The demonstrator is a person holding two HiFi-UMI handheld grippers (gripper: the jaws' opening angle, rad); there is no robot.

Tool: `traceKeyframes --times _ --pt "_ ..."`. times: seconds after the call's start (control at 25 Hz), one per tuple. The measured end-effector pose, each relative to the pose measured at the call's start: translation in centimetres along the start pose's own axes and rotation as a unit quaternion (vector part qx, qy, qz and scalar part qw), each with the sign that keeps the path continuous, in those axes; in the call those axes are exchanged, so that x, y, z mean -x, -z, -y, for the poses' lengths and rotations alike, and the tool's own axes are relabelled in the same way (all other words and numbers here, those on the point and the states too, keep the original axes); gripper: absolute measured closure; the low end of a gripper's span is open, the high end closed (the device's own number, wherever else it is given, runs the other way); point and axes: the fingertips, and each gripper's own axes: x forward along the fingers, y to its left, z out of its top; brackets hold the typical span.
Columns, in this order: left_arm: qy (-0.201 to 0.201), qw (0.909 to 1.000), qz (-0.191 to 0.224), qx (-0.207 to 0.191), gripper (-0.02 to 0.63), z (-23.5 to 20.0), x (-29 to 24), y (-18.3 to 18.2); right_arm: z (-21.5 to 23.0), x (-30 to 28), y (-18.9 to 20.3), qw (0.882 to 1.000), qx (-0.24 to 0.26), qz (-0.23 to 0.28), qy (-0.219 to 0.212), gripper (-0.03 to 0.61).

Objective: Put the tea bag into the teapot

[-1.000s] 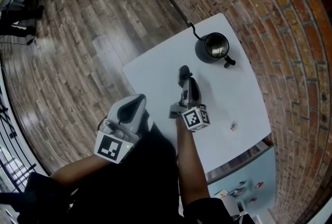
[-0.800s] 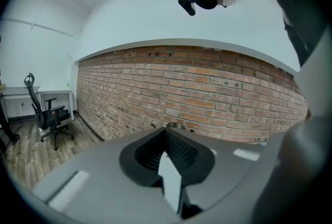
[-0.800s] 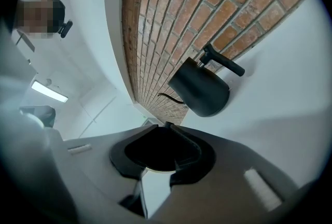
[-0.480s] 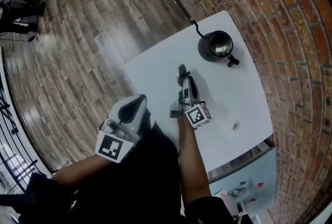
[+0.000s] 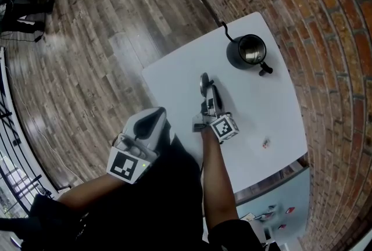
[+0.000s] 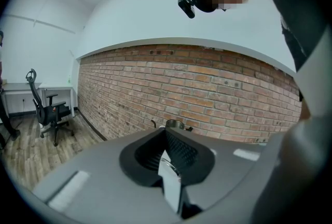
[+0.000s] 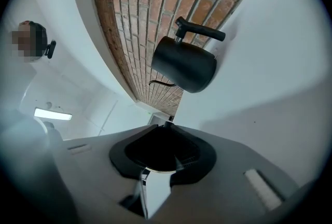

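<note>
Head view, pickup not begun: tea bag (image 5: 265, 143) loose on surface (image 5: 174, 81), well apart from teapot (image 5: 247, 51). Right tool (image 5: 204, 81) and left tool (image 5: 156, 113) pinched together, empty. Next: spread right tool over bag.

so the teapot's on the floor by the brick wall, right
Not quite: the teapot is by the brick wall, but it stands on the table, at its far corner, not on the floor. The head view shows it.
</note>
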Motion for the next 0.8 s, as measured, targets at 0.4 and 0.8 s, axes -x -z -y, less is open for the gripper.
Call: traceKeyframes --times 0.4,0.8 --pt "0.015 0.9996 0.001 -0.025 0.614 1.0 0.1 0.0 0.9 -0.2 0.5 0.999 -0.038 -0.013 -0.005 0.502" --pt "0.042 0.9980 0.002 -0.047 0.614 3.6 0.0 -0.1 1.0 0.2 0.3 0.995 -0.097 -0.008 -0.019 0.503"
